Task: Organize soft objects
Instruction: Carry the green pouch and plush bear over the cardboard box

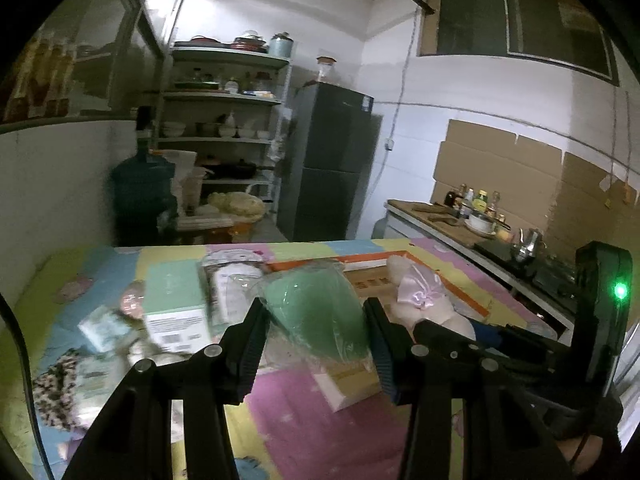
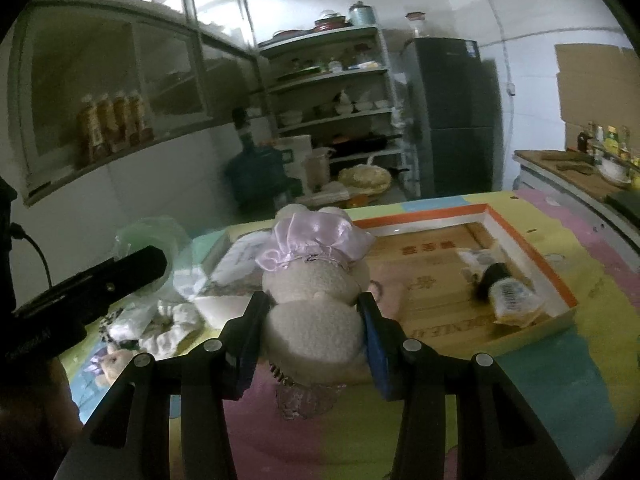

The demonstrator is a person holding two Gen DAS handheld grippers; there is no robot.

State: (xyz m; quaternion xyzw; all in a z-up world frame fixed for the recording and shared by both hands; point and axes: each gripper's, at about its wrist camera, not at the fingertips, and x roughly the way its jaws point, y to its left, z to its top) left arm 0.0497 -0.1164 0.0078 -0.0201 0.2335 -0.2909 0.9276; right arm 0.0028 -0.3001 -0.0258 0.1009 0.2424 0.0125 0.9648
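Observation:
My left gripper (image 1: 316, 340) is shut on a green soft item in clear plastic wrap (image 1: 320, 308) and holds it above the pastel mat. My right gripper (image 2: 312, 332) is shut on a beige plush toy (image 2: 316, 300) with a pink satin bonnet, held above the mat at the near edge of the orange-rimmed cardboard tray (image 2: 524, 256). The plush (image 1: 416, 292) and the right gripper's body also show in the left wrist view, to the right of the green item. The green item (image 2: 156, 240) shows at the left of the right wrist view.
A wrapped dark bottle-like item (image 2: 504, 292) lies in the tray. On the mat's left are a mint box (image 1: 176, 308), packets (image 1: 228, 280), a leopard-print item (image 1: 56, 384) and white fabric (image 2: 172, 320). A counter with bottles (image 1: 476, 208), a fridge (image 1: 332, 160) and shelves stand behind.

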